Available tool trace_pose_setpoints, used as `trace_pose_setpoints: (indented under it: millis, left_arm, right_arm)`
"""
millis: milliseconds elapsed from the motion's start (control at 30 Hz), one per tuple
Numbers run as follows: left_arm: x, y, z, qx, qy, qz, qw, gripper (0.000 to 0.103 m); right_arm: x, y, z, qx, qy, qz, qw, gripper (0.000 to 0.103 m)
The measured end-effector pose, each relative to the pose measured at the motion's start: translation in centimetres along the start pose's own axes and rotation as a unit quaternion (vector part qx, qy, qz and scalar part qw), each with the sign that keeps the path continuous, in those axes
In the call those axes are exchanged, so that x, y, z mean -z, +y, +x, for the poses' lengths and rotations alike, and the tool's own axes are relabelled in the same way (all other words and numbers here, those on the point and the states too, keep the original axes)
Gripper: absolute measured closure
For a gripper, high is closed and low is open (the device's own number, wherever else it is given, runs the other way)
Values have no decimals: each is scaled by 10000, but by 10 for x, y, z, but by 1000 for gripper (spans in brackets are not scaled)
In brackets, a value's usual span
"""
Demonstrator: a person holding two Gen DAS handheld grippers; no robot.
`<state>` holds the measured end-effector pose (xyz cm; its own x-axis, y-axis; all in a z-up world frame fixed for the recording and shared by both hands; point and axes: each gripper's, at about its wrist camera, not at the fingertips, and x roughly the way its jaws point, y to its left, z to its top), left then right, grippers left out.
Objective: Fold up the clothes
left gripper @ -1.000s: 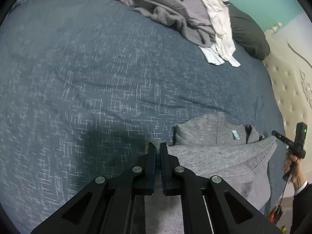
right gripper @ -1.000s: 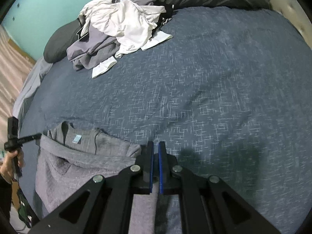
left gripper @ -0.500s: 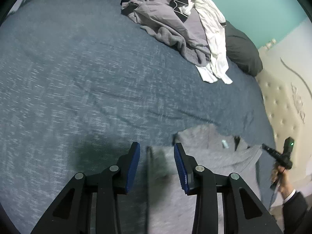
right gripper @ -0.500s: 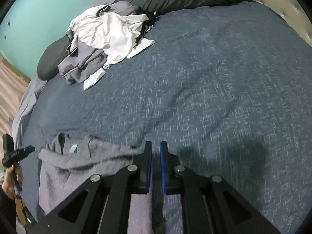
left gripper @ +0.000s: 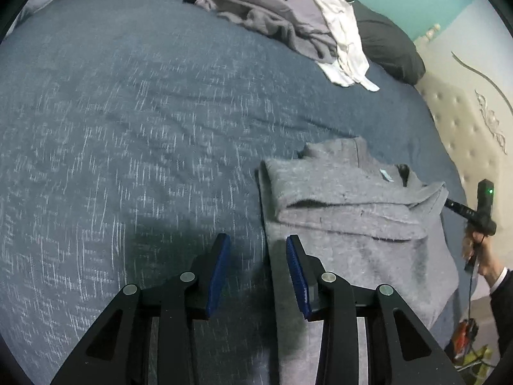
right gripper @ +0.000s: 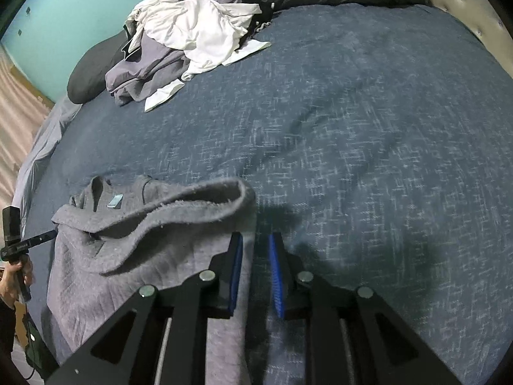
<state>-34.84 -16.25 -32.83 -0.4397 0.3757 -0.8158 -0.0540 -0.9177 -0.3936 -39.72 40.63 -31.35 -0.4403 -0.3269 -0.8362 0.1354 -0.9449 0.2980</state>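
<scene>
The grey sweater (left gripper: 352, 224) lies part-folded on the blue bedspread (left gripper: 128, 128). The left gripper (left gripper: 258, 243) stands apart-jawed over its side edge, gripping nothing. The right gripper (right gripper: 255, 240) is opening, holding nothing. Bare bedspread spreads toward the clothes pile (right gripper: 192, 32) at eleven o'clock.

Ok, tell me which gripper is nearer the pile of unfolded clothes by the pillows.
Hard to call; neither is clearly nearer. The left gripper and the right gripper, its jaws opening, both sit at the grey sweater's edges, far across the bed from the pile.
</scene>
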Motion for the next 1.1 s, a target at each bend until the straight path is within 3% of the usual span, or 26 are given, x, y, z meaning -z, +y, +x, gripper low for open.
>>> trace_pose_setpoints:
  millis: [167,467,533,567,600,700,933,967,1033,1100]
  left_arm:
    - [-7,0,8,11,-107,5,9999,63]
    - [-28,-7,15,145,-82,126,9998,64]
    - [-34,-10,15,167,-56,151,9997,78]
    - [-38,-12,13,180,-40,157,9997,89]
    - [-43,-12,12,210,-49,125,9997,92]
    - [-57,-13,6,336,-105,-22,9994,92]
    - [-81,0,13,375,2,-763,9964,92]
    - [-82,5,13,498,-56,-977,9940,90]
    - [-84,11,10,658,-128,-1263,9897,78]
    - [-83,10,7,632,-145,-1254,9900,71]
  right_arm:
    - [-4,5,9,32,-40,-27,10000,79]
    - [-15,8,19,-18,-192,-180,9997,79]
    - [-18,10,20,-40,-219,-267,9994,81]
    - [-19,12,21,-65,-223,-311,9992,90]
    - [-21,13,20,-77,-237,-348,9991,93]
    - [-27,14,18,-66,-334,-361,9988,100]
    - [-41,9,19,84,-358,-172,9992,102]
    - [-41,8,19,20,-361,-127,9993,102]
    - [-40,7,17,-44,-370,-66,9993,102]
    - [-38,7,18,-68,-348,-50,9994,102]
